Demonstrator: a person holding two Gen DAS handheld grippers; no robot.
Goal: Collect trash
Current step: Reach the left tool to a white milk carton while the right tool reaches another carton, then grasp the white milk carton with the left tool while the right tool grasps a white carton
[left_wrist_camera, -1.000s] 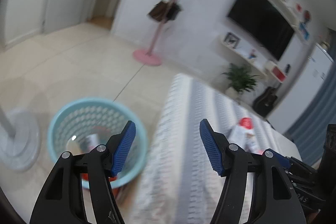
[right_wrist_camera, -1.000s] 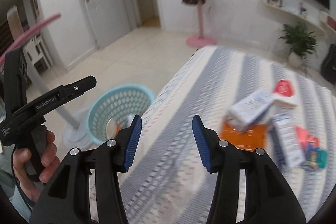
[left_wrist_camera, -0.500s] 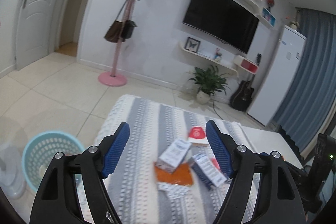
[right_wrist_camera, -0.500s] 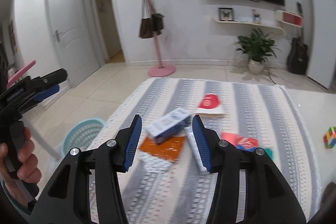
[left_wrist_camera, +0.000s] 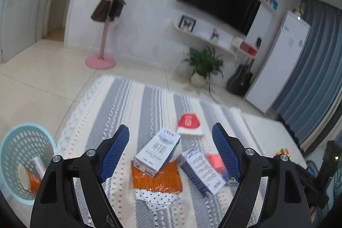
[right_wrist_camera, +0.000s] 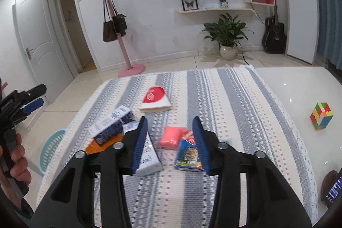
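Left gripper (left_wrist_camera: 170, 127) jaws wide apart, just opened further, empty. Right gripper (right_wrist_camera: 170, 120) jaws just narrowed, small gap, empty, over trash (right_wrist_camera: 170, 138)

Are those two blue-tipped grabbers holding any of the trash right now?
No. Both the left hand-held gripper and the right hand-held gripper hold nothing.

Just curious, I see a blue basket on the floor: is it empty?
Not empty. The basket already holds an orange-and-white cup and something pale beside it.
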